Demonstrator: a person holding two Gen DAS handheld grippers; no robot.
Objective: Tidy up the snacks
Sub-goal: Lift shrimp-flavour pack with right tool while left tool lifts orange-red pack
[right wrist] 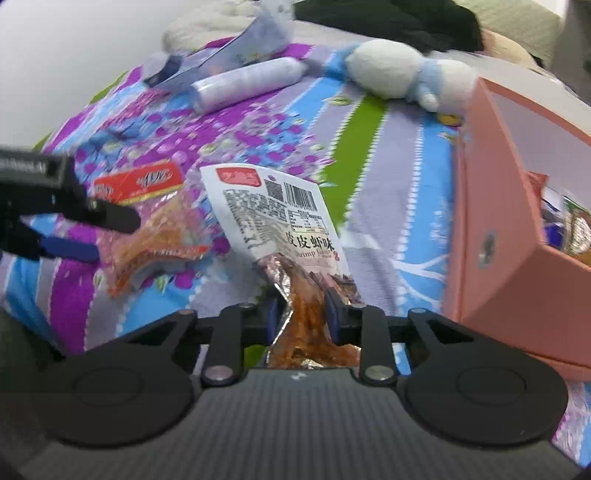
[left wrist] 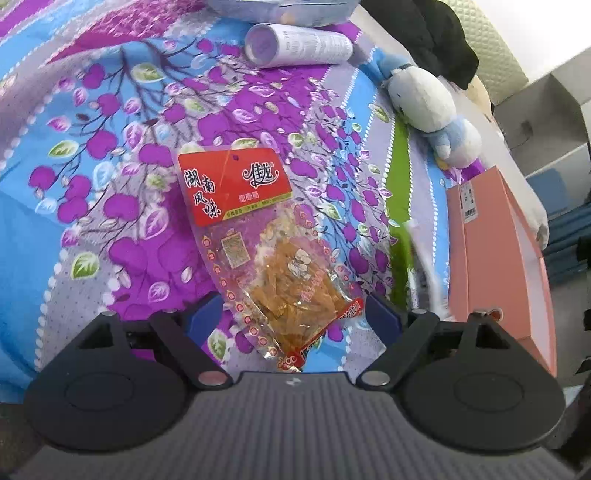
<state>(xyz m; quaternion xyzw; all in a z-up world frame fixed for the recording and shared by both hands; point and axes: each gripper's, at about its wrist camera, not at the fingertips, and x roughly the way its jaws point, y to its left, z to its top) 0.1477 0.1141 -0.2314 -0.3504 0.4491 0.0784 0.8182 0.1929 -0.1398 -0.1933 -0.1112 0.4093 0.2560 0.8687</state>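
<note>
A clear snack pack with a red label lies flat on the flowered bedsheet. My left gripper is open, its blue pads on either side of the pack's near end. The same pack and the left gripper show in the right wrist view. My right gripper is shut on a white shrimp-flavour snack pack and holds it off the sheet, left of the open pink box. The box also shows in the left wrist view and holds some packs.
A white tube of snacks and a pale blue bag lie at the far side of the bed. A blue and white plush toy lies at the far right. Dark clothing lies behind it.
</note>
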